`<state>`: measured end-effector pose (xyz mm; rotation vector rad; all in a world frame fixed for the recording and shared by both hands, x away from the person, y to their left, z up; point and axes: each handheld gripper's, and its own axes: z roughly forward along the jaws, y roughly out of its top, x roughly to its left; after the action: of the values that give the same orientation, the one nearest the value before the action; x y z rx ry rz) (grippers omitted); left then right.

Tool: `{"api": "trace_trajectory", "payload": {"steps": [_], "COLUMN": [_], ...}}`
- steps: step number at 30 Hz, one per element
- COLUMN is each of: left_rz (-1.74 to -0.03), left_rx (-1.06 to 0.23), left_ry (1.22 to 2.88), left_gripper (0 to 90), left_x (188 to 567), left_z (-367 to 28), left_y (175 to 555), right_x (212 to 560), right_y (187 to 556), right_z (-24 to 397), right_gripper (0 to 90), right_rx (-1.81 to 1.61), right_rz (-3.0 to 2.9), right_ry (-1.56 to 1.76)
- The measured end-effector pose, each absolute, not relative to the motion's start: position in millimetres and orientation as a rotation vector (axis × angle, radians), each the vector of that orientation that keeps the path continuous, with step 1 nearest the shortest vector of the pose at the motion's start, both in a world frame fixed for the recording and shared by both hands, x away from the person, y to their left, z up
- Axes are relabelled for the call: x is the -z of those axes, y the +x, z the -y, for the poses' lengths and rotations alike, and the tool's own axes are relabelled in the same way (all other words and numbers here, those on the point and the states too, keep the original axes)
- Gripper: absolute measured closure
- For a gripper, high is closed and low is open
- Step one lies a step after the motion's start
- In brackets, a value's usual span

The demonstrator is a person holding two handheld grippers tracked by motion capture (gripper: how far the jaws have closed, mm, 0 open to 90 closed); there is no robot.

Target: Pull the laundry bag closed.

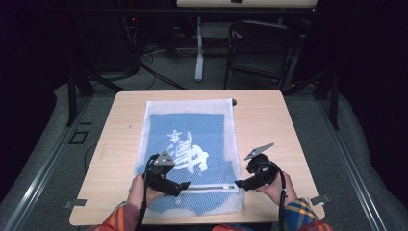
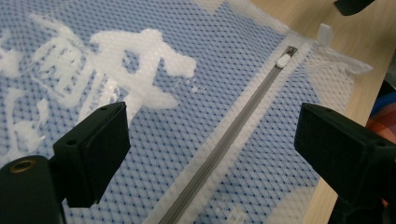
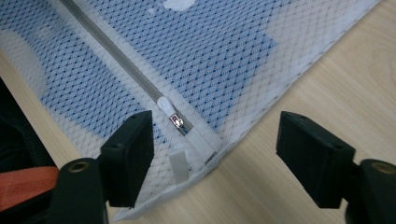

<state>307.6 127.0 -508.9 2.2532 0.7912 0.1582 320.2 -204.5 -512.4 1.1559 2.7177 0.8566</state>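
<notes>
A white mesh bag lies flat on the wooden table, with a blue cloth bearing white characters inside it. A grey zipper runs across the bag near the front edge. My left gripper hovers open over the zipper's left part; in the left gripper view its jaws straddle the zipper, with the white pull farther along. My right gripper stands open at the zipper's right end; the pull and the bag's corner lie between its jaws, untouched.
The table's front edge is just below the person's hands and plaid sleeves. Bare wood lies left and right of the bag. A dark chair and a white table leg stand behind the table. A small dark knob sits by the bag's far right corner.
</notes>
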Motion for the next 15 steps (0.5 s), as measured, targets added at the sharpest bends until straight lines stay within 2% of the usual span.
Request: {"api": "trace_trajectory", "payload": {"steps": [4,6,8,9,12,15], "left_rz": [-0.774,-0.761,-0.754,-0.738,-0.731,-0.706], "left_rx": [-0.152,-0.143,-0.137,-0.131,-0.125,-0.114], "left_ry": [2.260,2.268,2.275,2.278,2.274,2.276], "left_gripper": [13.9,15.0,15.1,16.0,17.3,20.8], "left_x": [511,516,516,518,519,521], "left_z": [-120,-112,-110,-105,-100,-92], "left_y": [311,314,315,316,316,318], "right_x": [515,518,520,522,523,528], "right_y": [322,325,325,326,328,330], "right_z": [202,199,198,196,195,194], "right_gripper": [35.4,43.5,45.1,50.3,54.7,64.9], "right_rx": [-0.858,-0.830,-0.826,-0.825,-0.807,-0.785], "right_rz": [-2.736,-2.758,-2.755,-2.760,-2.766,-2.779], "right_ry": [1.154,1.145,1.153,1.154,1.146,1.152]}}
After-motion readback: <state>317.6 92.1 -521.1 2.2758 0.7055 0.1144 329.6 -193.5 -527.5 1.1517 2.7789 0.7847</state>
